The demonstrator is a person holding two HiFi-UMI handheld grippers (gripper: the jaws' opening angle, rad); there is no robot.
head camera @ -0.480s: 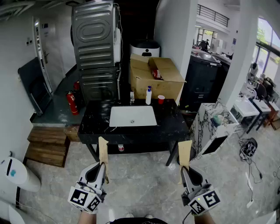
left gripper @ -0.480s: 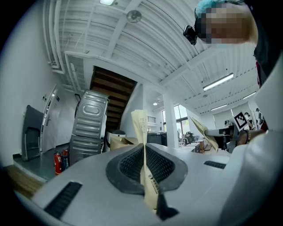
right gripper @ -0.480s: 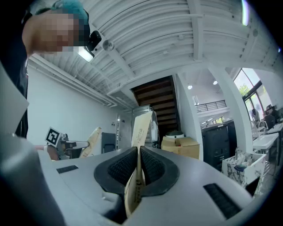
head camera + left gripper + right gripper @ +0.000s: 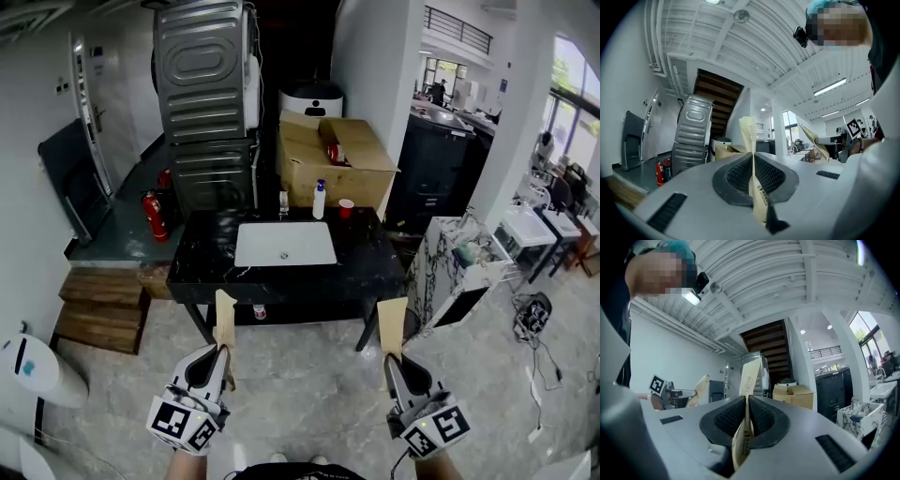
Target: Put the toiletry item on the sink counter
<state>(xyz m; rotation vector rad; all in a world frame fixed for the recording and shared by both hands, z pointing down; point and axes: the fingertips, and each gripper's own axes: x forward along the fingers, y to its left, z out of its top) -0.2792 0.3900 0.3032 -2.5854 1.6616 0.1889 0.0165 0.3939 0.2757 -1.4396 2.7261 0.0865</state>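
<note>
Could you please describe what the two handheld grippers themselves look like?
The left gripper and right gripper share pale grey, wedge-shaped bodies with black ribbed pads in a dark recess. Each carries a cube of black-and-white square markers at the back.

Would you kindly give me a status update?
Left tool shut on beige packet; right tool shut on second packet. Sink counter ahead, not reached. Bottle, red cup at its back.

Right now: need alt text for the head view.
The left gripper grips a flat beige packet upright and the right gripper a second packet, both short of a black sink counter with a white basin. A pump bottle and a red cup stand at the counter's back edge; a cardboard box sits behind.
</note>
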